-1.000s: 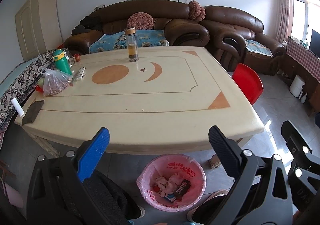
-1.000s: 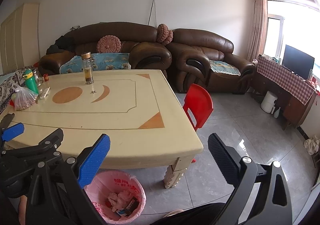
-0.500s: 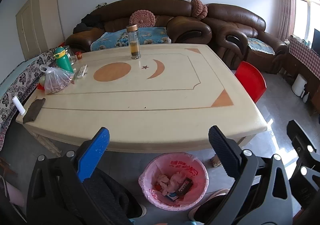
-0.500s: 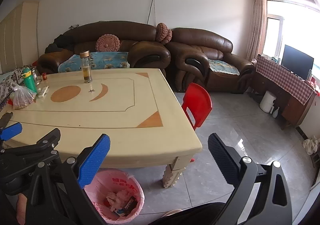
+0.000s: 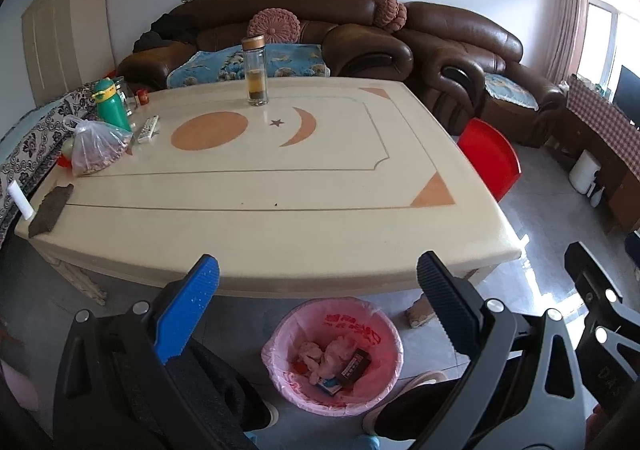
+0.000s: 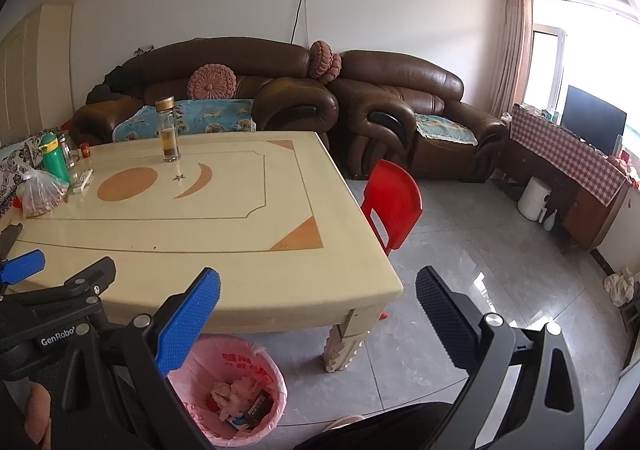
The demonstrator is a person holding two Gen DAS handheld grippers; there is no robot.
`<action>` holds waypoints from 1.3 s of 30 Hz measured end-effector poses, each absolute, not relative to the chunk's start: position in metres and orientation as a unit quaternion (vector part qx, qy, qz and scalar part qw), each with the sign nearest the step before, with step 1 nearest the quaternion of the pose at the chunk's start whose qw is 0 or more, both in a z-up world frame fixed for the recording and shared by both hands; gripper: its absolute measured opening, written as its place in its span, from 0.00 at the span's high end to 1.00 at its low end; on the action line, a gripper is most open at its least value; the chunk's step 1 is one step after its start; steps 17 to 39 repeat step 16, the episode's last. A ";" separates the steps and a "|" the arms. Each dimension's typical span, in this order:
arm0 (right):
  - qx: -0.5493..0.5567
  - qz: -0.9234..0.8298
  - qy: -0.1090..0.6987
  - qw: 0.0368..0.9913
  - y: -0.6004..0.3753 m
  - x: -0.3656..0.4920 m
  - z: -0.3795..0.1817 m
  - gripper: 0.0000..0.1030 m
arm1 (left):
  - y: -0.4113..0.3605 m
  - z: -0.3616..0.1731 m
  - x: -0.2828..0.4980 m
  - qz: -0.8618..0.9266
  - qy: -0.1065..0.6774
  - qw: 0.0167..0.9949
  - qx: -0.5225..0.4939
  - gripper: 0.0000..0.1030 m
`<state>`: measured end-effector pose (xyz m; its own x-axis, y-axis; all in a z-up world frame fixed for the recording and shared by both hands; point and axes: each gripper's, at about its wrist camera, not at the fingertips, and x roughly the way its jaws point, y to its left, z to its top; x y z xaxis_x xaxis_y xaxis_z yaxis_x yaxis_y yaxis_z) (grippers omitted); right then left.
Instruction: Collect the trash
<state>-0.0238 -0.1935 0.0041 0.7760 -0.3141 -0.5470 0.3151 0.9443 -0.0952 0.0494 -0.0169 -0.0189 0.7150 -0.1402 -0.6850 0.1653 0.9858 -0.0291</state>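
A living room with grey floor tiles and a brown leather sofa along the white far wall holds a large cream table with orange inlays.

The left hand-held gripper hangs over the near table edge with its blue and black fingers spread wide apart and nothing between them. Straight below it, at 6 o'clock in the left wrist view, the pink-lined trash bin stands on the floor just under the table edge, with crumpled tissue and a small dark box inside. The right hand-held gripper is likewise wide apart and empty; from its camera the bin sits at about 7 o'clock, beside the table leg.

Farther out on the table, at 12 o'clock from the left gripper, a glass bottle with a gold cap stands upright near the far edge. Towards 10 o'clock lie a filled clear plastic bag, a green flask just behind it and a white remote beside them. A dark flat item rests on the left corner at 9 o'clock. A red plastic chair stands at 2 o'clock against the table's right side.
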 end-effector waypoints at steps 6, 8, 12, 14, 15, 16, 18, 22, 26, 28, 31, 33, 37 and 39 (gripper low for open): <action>0.002 -0.167 0.290 0.942 -0.194 -0.023 0.004 0.07 | -0.020 -0.017 0.045 -0.081 0.358 0.930 0.024 0.06; 0.002 -0.168 0.289 0.942 -0.194 -0.022 0.004 0.07 | -0.018 -0.018 0.049 -0.081 0.372 0.925 0.021 0.06; 0.002 -0.168 0.289 0.942 -0.194 -0.022 0.003 0.07 | -0.014 -0.024 0.056 -0.065 0.392 0.918 0.020 0.06; 0.001 -0.169 0.289 0.942 -0.193 -0.022 0.002 0.07 | -0.013 -0.026 0.058 -0.062 0.397 0.916 0.022 0.06; 0.002 -0.168 0.289 0.942 -0.193 -0.023 0.002 0.07 | -0.013 -0.027 0.059 -0.058 0.398 0.915 0.024 0.06; 0.002 -0.168 0.289 0.942 -0.193 -0.023 0.002 0.07 | -0.013 -0.027 0.059 -0.059 0.398 0.915 0.025 0.06; 0.002 -0.168 0.289 0.942 -0.193 -0.023 0.002 0.07 | -0.013 -0.027 0.059 -0.059 0.398 0.915 0.025 0.06; 0.002 -0.168 0.289 0.942 -0.193 -0.023 0.002 0.07 | -0.013 -0.027 0.059 -0.059 0.398 0.915 0.025 0.06; 0.002 -0.168 0.289 0.942 -0.193 -0.023 0.002 0.07 | -0.013 -0.027 0.059 -0.059 0.398 0.915 0.025 0.06; 0.002 -0.168 0.289 0.942 -0.193 -0.023 0.002 0.07 | -0.013 -0.027 0.059 -0.059 0.398 0.915 0.025 0.06; 0.002 -0.168 0.289 0.942 -0.193 -0.023 0.002 0.07 | -0.013 -0.027 0.059 -0.059 0.398 0.915 0.025 0.06; 0.002 -0.168 0.289 0.942 -0.193 -0.023 0.002 0.07 | -0.013 -0.027 0.059 -0.059 0.398 0.915 0.025 0.06; 0.002 -0.168 0.289 0.942 -0.193 -0.023 0.002 0.07 | -0.013 -0.027 0.059 -0.059 0.398 0.915 0.025 0.06; 0.002 -0.168 0.289 0.942 -0.193 -0.023 0.002 0.07 | -0.013 -0.027 0.059 -0.059 0.398 0.915 0.025 0.06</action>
